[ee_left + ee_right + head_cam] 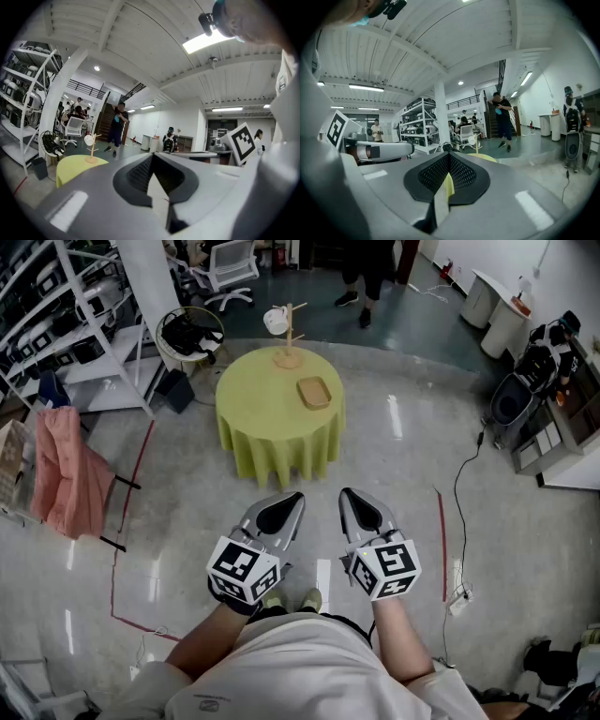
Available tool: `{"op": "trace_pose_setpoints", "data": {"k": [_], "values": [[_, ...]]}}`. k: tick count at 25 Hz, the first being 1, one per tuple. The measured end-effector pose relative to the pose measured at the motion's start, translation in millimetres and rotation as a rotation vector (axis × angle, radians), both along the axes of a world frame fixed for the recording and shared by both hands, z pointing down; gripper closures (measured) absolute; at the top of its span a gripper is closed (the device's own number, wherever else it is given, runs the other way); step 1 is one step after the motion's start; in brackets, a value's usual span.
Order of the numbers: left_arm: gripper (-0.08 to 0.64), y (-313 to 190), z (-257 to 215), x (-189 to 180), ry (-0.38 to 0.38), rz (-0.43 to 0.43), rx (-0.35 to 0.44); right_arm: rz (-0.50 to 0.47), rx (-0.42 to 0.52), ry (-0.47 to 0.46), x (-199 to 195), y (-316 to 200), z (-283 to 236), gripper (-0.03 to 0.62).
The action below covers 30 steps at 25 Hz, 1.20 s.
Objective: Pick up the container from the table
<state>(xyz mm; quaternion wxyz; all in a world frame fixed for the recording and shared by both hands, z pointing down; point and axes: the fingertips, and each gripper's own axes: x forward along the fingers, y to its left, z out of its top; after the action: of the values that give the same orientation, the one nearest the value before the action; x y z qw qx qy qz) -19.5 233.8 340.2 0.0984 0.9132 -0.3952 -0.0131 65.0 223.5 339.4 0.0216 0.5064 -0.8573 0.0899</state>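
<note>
Head view: I observed the container (314, 392) lying on the round green-draped table (253, 418), right of centre, near the mug stand (287, 338). The left gripper (287, 507) and the right gripper (356, 505) hung side by side over the floor, well apart from the table.

Left gripper view: I read the left gripper (153, 158) with jaws together, nothing between them. The table (75, 168) lay ahead-left; I could not make out the container.

Right gripper view: the right gripper (449, 155) was likewise closed and empty.
</note>
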Motion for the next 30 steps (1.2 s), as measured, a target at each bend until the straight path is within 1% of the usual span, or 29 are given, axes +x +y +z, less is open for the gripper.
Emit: {"op": "trace_pose_setpoints", "data": {"k": [9, 12, 17, 23, 30], "values": [[0.554, -0.6, -0.3, 4.5, -0.001, -0.005, 0.000, -0.005, -0.004, 0.002, 3.8, -0.9, 2.6, 0.581], [0.554, -2.8, 2.3, 8.0, -0.005, -0.005, -0.001, -0.009, -0.012, -0.010, 7.1, -2.7, 5.7, 0.581], [0.554, -17.4, 3.7, 8.5, -0.018, -0.015, 0.006, -0.017, -0.016, -0.040, 13.4, -11.0, 8.7, 0.581], [0.554, -37.4, 1.7, 16.2, -0.023, -0.021, 0.031, -0.023, 0.011, -0.053, 23.4, -25.0, 7.0, 0.580], [0.554, -56.6, 2.3, 24.8, -0.036, -0.043, 0.033, -0.038, 0.028, -0.062, 39.0, -46.8, 6.2, 0.580]]}}
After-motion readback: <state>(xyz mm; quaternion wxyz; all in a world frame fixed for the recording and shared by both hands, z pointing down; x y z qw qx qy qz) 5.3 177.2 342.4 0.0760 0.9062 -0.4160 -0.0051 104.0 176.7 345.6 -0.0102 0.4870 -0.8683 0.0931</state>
